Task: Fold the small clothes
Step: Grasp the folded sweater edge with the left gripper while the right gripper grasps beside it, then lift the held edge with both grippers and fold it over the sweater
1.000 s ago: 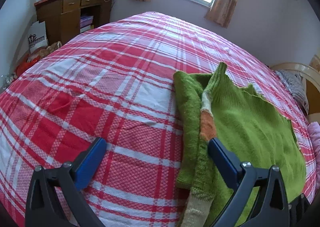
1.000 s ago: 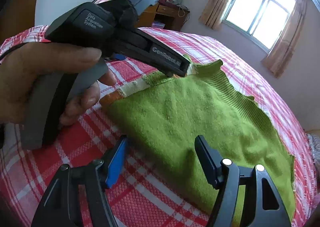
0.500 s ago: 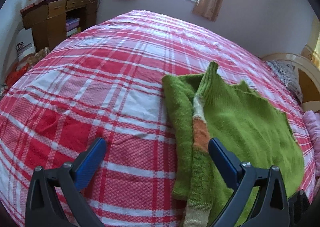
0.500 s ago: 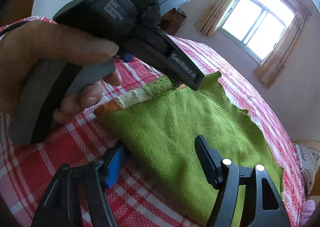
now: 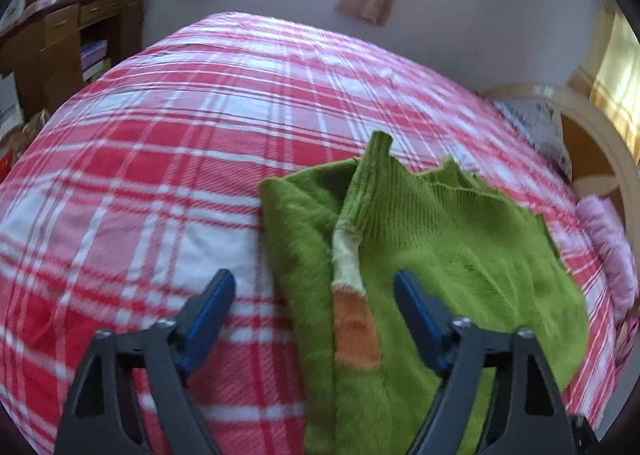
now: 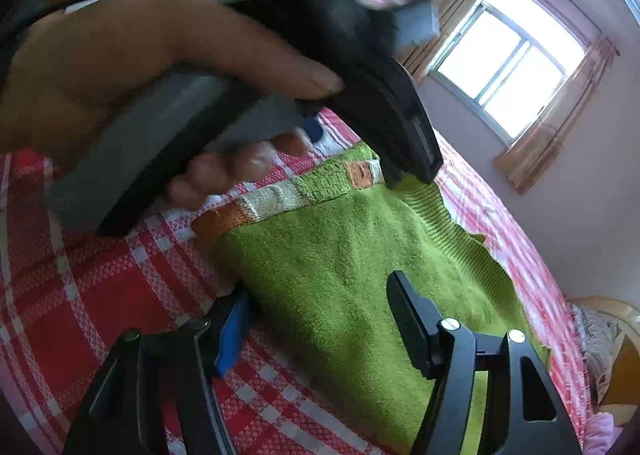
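My left claw (image 5: 314, 295) hangs spread wide over the striped sleeve (image 5: 354, 319) of the green sweater (image 5: 460, 255); my right claw (image 6: 316, 319) gapes empty above its near edge. The sweater lies partly folded on the red plaid bedspread (image 5: 180, 127).

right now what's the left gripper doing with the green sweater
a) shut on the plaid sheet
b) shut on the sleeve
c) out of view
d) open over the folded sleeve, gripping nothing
d: the left gripper has its jaws wide apart above the folded sleeve of the green sweater, with nothing clamped between its blue fingers.
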Motion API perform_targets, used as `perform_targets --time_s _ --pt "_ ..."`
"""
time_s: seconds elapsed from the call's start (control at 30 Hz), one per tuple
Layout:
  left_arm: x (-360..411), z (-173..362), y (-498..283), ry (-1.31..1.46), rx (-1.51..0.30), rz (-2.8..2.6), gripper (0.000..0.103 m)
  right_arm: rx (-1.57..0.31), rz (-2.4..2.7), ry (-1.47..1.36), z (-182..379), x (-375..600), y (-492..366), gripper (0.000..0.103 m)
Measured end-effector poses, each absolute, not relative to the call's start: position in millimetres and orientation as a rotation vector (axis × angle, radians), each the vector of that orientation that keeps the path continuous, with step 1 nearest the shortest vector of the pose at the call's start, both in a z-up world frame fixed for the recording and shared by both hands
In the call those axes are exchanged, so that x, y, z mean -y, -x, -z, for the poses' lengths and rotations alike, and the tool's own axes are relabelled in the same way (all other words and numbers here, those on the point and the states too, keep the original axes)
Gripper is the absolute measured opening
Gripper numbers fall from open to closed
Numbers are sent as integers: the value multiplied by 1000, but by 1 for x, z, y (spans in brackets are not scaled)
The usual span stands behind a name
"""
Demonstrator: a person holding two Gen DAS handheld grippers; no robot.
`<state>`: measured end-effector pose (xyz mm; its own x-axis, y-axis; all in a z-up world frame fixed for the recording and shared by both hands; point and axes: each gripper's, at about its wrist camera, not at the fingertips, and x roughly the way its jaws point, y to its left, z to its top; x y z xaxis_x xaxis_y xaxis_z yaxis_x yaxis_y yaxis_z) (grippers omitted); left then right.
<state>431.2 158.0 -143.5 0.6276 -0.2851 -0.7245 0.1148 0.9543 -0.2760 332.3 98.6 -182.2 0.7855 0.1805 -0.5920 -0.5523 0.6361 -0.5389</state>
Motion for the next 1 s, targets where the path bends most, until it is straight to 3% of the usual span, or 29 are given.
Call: perform_targets --time_s 0.07,0.2,0.37,0.5,0.6,0.67,0.73,0.77,0.87,1.0 --pt "-152 143 -440 183 -875 232 72 -505 -440 801 185 -102 -330 56" --pt "-152 150 -452 193 -909 234 51 -495 -452 821 187 -106 -325 48" --pt "-165 153 -453 308 -907 285 28 -501 -461 820 186 -108 -323 46" --pt "-174 159 -455 409 -904 322 27 -485 -449 858 189 -113 -322 46" --pt "-166 156 -456 359 -915 302 41 -488 -451 856 188 -114 -322 46" --pt "-160 155 -456 333 -917 298 45 -499 -460 843 187 -113 -324 43" --pt "-157 155 -456 308 -908 298 38 -512 -489 831 183 -114 -320 28" --pt "-157 155 -456 311 -903 309 18 -516 -505 830 184 -112 -322 17" --pt "-167 158 -456 395 -915 339 17 -497 -505 844 184 -112 -318 8" --pt "-171 156 -456 442 -921 343 17 -486 -528 782 175 -105 -318 7"
